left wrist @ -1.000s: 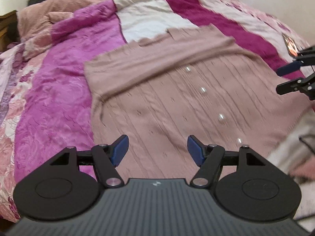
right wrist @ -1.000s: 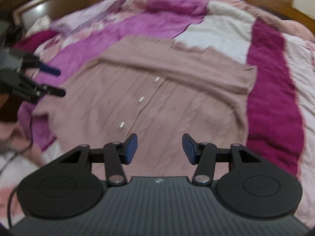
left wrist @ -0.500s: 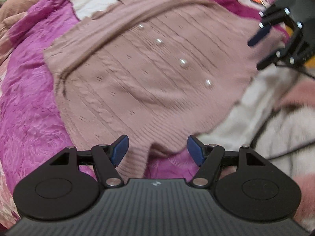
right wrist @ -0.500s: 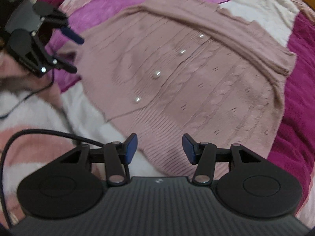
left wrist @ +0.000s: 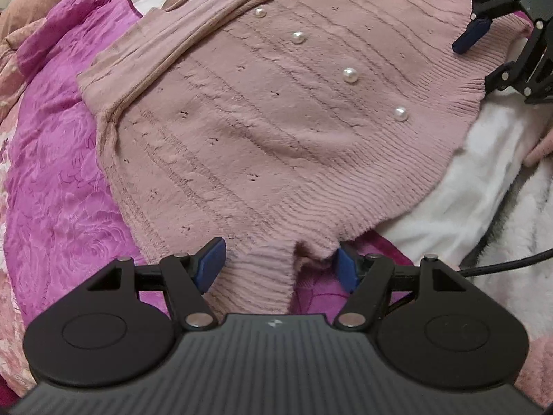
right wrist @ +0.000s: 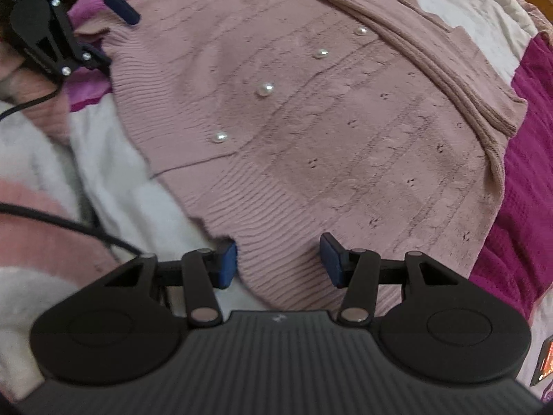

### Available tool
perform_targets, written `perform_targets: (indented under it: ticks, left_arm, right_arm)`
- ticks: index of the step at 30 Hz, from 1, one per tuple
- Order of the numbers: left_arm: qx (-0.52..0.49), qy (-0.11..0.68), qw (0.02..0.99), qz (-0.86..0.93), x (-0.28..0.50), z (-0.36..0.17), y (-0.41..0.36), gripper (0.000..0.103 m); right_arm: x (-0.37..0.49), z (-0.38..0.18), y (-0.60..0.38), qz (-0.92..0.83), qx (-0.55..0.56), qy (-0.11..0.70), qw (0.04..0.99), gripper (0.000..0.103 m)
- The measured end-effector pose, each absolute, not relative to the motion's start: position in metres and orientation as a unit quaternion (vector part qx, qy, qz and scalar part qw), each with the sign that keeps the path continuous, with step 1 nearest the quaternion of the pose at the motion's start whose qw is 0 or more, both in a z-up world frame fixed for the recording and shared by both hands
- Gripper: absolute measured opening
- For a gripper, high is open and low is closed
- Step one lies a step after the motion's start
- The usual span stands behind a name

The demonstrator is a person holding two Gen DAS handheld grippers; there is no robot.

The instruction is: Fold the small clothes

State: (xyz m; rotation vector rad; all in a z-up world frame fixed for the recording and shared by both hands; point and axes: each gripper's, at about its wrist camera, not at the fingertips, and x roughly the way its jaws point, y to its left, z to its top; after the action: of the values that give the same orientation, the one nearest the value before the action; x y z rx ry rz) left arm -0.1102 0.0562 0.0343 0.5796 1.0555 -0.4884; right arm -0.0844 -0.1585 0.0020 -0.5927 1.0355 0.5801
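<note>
A dusty-pink knitted cardigan (left wrist: 262,114) with pearl buttons (left wrist: 349,75) lies flat on the bed; it also fills the right wrist view (right wrist: 345,131). My left gripper (left wrist: 278,266) is open, its blue pads either side of the ribbed hem at one lower corner. My right gripper (right wrist: 278,259) is open, its pads either side of the hem at the other lower corner. Each gripper shows in the other's view: the right one (left wrist: 484,52) at the far corner, the left one (right wrist: 103,31) likewise.
A magenta and pink patchwork bedspread (left wrist: 52,173) lies under the cardigan. A white fluffy blanket (left wrist: 484,180) lies by the hem, with a black cable (right wrist: 69,224) across it. A small orange-lit object (right wrist: 544,359) shows at the right edge.
Both grippers have moved down and in to the cardigan's hem, so the ribbed edge now lies between each pair of open pads. The cardigan has not moved.
</note>
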Motion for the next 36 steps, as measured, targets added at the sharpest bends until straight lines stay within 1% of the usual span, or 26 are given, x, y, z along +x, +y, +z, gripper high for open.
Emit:
perform_targets:
  ticks: [12,14,15,16,17,18,19,24,27,36]
  left_arm:
    - [0.280,0.474,0.805,-0.221,-0.107,0.022,0.047,0.072]
    - [0.279,0.471,0.807,-0.222,-0.107,0.023,0.046,0.070]
    - [0.278,0.469,0.808,-0.223,-0.107,0.025,0.046,0.067]
    - [0.277,0.469,0.809,-0.223,-0.107,0.025,0.046,0.067]
    - [0.273,0.466,0.812,-0.223,-0.107,0.027,0.046,0.067]
    - [0.268,0.463,0.814,-0.225,-0.107,0.029,0.046,0.067]
    - [0.263,0.466,0.813,-0.229,-0.107,0.030,0.047,0.067]
    - [0.250,0.477,0.802,-0.258,-0.112,0.032,0.043,0.068]
    - [0.261,0.479,0.798,-0.256,-0.114,0.027,0.040,0.068]
    - [0.252,0.482,0.802,-0.246,-0.109,0.024,0.039,0.068]
  right_arm:
    - [-0.080,-0.007,-0.161,0.240,-0.263,0.461,0.813,0.051]
    - [-0.081,-0.006,-0.163,0.229,-0.261,0.453,0.821,0.040]
    - [-0.081,-0.004,-0.163,0.224,-0.259,0.448,0.826,0.025]
    - [-0.079,-0.002,-0.164,0.219,-0.253,0.446,0.830,0.017]
    - [-0.078,0.000,-0.166,0.215,-0.244,0.443,0.836,0.012]
    - [-0.076,0.004,-0.169,0.210,-0.231,0.437,0.843,0.012]
    - [-0.075,0.007,-0.170,0.206,-0.222,0.432,0.850,0.010]
    - [-0.066,0.026,-0.179,0.184,-0.175,0.402,0.880,0.009]
    - [-0.064,0.032,-0.179,0.176,-0.159,0.387,0.891,0.009]
    - [-0.066,0.051,-0.184,0.153,-0.120,0.344,0.919,0.009]
